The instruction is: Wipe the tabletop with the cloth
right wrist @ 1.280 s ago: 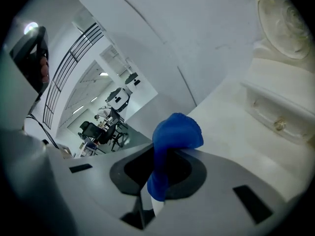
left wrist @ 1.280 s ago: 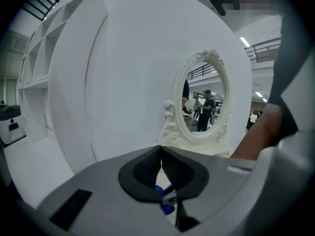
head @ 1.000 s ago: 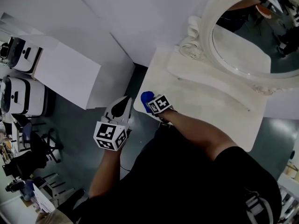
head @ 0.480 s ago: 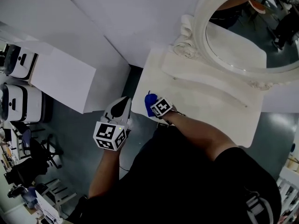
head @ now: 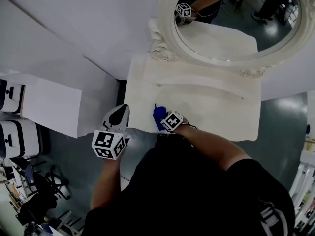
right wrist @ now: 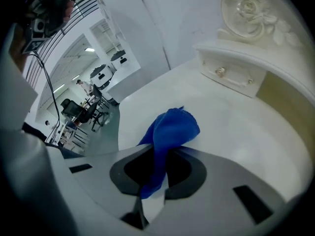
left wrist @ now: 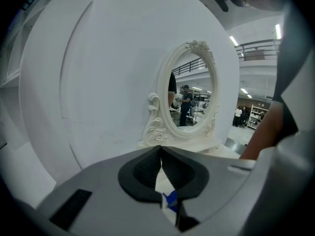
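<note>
A blue cloth (head: 158, 116) (right wrist: 170, 134) rests bunched on the white tabletop (head: 206, 107) near its front left corner. My right gripper (head: 164, 119) (right wrist: 158, 157) is shut on the cloth, whose loose end sticks out past the jaws onto the table. My left gripper (head: 119, 115) (left wrist: 160, 152) hangs off the table's left edge, jaws shut with nothing between them. A sliver of the blue cloth (left wrist: 171, 199) shows through its jaws.
An oval mirror in an ornate white frame (head: 165, 14) (left wrist: 162, 97) stands at the back of the table on a raised drawer base (head: 197, 80) (right wrist: 231, 73). A white wall is behind. White cabinets (head: 47, 104) stand on the floor to the left.
The view has shifted so the table sits lower and more central. My right gripper has carried the cloth a little inward from the table's left corner. The left gripper stays beside the table.
</note>
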The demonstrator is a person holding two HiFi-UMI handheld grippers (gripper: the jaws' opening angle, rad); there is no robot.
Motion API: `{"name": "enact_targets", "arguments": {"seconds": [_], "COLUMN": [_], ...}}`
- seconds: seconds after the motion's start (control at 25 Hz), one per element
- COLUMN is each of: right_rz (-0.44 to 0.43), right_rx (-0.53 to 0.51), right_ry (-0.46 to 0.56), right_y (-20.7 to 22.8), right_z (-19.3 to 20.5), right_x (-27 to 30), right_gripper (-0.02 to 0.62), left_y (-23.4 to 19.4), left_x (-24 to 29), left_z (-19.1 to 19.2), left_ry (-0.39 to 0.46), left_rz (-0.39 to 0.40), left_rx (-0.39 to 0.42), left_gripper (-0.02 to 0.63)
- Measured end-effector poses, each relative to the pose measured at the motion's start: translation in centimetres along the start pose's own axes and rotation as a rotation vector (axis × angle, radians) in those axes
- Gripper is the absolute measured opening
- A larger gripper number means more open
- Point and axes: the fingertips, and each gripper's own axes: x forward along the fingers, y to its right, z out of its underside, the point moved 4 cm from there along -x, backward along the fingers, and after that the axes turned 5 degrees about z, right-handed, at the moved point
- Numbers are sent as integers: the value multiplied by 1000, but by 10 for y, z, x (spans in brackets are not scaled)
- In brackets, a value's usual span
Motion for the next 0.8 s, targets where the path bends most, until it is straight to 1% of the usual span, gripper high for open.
{"name": "enact_targets", "arguments": {"seconds": [0.2,0.52,0.8], "right_rz": [61,170,260], "right_rx": [106,288,433], "right_ry": [12,26,34], "right_y": [41,103,159], "right_z": [43,124,197], "right_x": [-29,-79,-129], "right_gripper": [38,38,38], "left_y": [30,85,143], "left_x": [35,92,139], "left_z": [-10,-31,-45], "left_ry": [-11,-22,-32], "left_rz": [85,220,326], "left_rx": [41,104,147], "left_gripper": [12,12,12]}}
